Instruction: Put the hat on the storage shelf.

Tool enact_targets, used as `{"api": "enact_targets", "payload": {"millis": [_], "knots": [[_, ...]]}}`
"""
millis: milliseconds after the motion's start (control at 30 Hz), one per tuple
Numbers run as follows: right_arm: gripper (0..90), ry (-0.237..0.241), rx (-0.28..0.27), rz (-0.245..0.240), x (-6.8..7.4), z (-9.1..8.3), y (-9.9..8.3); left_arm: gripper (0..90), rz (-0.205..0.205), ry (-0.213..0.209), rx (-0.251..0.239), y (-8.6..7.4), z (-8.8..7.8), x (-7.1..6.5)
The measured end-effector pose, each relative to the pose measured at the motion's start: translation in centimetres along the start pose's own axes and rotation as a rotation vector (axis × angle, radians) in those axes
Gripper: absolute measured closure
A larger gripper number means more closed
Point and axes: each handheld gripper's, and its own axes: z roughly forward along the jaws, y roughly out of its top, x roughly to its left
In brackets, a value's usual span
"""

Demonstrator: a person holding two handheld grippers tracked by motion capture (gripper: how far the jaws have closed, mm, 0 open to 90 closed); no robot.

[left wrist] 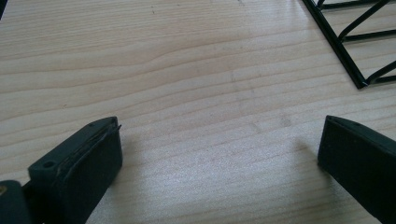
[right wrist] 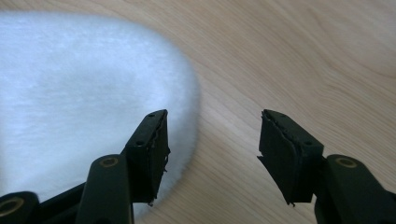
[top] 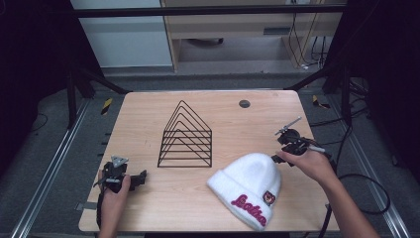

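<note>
White beanie (right wrist: 84,88) looks soft, light and floppy, so I'd pinch its rounded crown edge just beside my right gripper (right wrist: 212,140), whose jaws stand apart, empty.

Beanie (top: 246,186) on table (top: 148,104) front-right — wire rack (top: 185,136) behind-left, mid-table.

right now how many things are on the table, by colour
white: 1, the beanie
black: 1, the wire rack
dark grey: 1, the round disc near the far edge
total: 3 things on the table, not counting the left gripper and right gripper
</note>
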Motion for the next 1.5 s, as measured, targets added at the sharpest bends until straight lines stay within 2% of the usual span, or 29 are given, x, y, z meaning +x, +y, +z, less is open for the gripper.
{"api": "enact_targets", "payload": {"millis": [67, 167, 233, 300, 400, 567, 700, 733, 800, 867, 900, 1200, 1367, 1500], "knots": [[42.8, 0.002, 0.008, -0.001, 0.1, 0.4, 0.3, 0.0, 0.0, 0.0, 0.0, 0.0, 0.0, 0.0], [42.7, 0.033, 0.013, 0.017, 0.3, 1.3, 0.8, 0.0, 0.0, 0.0, 0.0, 0.0, 0.0, 0.0], [42.8, 0.034, 0.046, 0.004, 0.5, 2.4, 1.0, 0.0, 0.001, -0.001, 0.0, 0.0, 0.0, 0.0], [42.8, 0.045, 0.057, 0.01, 0.6, 2.9, 1.1, 0.0, 0.001, -0.001, 0.0, 0.0, 0.0, 0.0], [41.6, 0.066, 0.062, 0.019, 0.7, 3.6, 1.1, 0.0, 0.001, -0.001, 0.0, 0.0, 0.0, 0.0], [41.4, 0.071, 0.072, 0.031, 0.8, 4.5, 1.0, 0.0, 0.001, -0.001, 0.0, 0.0, 0.0, 0.0], [43.0, 0.069, 0.075, 0.019, 0.9, 4.9, 1.1, 0.0, 0.001, -0.001, 0.001, 0.0, 0.0, 0.0], [43.2, 0.067, 0.082, 0.031, 1.0, 4.9, 1.1, 0.0, 0.001, -0.001, 0.0, 0.0, 0.0, 0.0], [44.0, 0.073, 0.083, 0.019, 0.9, 5.1, 1.2, 0.0, 0.001, -0.001, 0.0, 0.0, 0.0, 0.0], [45.1, 0.073, 0.095, 0.029, 1.1, 5.3, 1.2, 0.0, 0.001, -0.001, 0.0, 0.0, 0.0, 0.0], [45.8, 0.079, 0.09, 0.019, 1.0, 5.4, 1.2, 0.0, 0.001, -0.001, 0.0, 0.0, 0.0, 0.0], [52.0, 0.117, 0.084, 0.039, 0.9, 5.7, 1.1, 0.0, 0.002, -0.001, 0.0, 0.0, 0.0, 0.0], [57.1, 0.115, 0.08, 0.037, 1.0, 5.6, 1.0, 0.0, 0.001, -0.001, 0.0, 0.0, 0.0, 0.0], [64.5, 0.122, 0.083, 0.033, 1.0, 5.6, 1.1, 0.0, 0.001, -0.001, 0.0, 0.0, 0.0, 0.0]]}}
